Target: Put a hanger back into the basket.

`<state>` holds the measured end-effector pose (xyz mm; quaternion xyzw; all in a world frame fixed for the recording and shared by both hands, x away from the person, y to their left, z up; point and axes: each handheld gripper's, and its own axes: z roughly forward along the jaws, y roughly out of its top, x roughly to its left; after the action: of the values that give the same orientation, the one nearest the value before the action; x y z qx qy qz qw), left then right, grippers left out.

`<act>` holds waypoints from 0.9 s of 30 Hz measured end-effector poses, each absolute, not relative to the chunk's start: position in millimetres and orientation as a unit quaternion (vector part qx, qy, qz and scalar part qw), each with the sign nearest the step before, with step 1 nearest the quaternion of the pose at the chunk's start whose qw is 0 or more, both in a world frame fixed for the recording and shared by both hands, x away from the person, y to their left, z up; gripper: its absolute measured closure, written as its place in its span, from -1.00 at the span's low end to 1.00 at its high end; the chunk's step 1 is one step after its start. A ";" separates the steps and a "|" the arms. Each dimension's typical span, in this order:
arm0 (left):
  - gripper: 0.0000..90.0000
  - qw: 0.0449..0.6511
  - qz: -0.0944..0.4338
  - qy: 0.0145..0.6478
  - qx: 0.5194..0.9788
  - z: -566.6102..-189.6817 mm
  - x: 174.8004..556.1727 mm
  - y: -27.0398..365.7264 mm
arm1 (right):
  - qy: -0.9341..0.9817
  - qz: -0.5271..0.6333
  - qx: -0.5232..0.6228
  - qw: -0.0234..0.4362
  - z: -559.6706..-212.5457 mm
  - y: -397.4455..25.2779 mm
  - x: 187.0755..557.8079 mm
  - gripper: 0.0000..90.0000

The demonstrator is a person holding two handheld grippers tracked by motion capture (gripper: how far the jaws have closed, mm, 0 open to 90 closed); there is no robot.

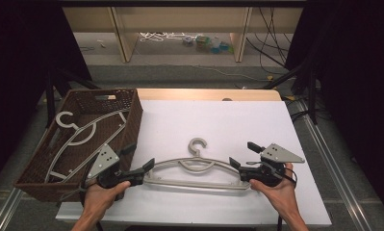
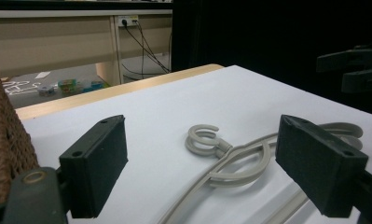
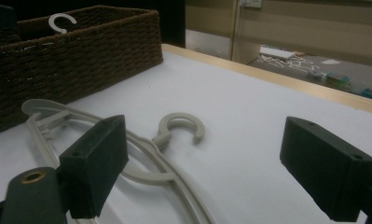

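A grey plastic hanger [image 1: 197,167] lies flat on the white table top [image 1: 204,120], its hook pointing away from me. My left gripper [image 1: 139,157] is at the hanger's left end, open. In the left gripper view the hanger [image 2: 230,161] runs up between the wide-apart jaws of that gripper [image 2: 200,154]. My right gripper [image 1: 245,155] is at the hanger's right end, also open. In the right gripper view the hanger [image 3: 174,128] lies between the spread jaws of that gripper [image 3: 204,140]. Neither gripper pinches the hanger.
A brown wicker basket [image 1: 134,115] stands on the table's left side, holding more grey hangers [image 1: 81,132]. The basket [image 3: 81,51] is close to the left gripper. Beyond the table are a wooden edge strip [image 1: 209,94], shelving and floor cables.
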<state>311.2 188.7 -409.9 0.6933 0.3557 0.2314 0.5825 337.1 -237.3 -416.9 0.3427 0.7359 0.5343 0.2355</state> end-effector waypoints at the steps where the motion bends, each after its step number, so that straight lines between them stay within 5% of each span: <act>1: -0.64 0.580 0.232 0.358 0.694 -411.8 310.6 190.1 | 0.738 0.531 0.344 0.234 -416.7 -237.0 336.6 -0.64; 27: -0.64 0.571 0.233 0.338 0.710 -427.3 302.2 182.1 | 0.811 0.444 0.322 0.205 -430.6 -216.6 361.7 -0.53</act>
<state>302.2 182.1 -427.3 0.7105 0.3381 0.2331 0.5715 361.7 -216.6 -430.6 0.3224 0.8105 0.4440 0.2048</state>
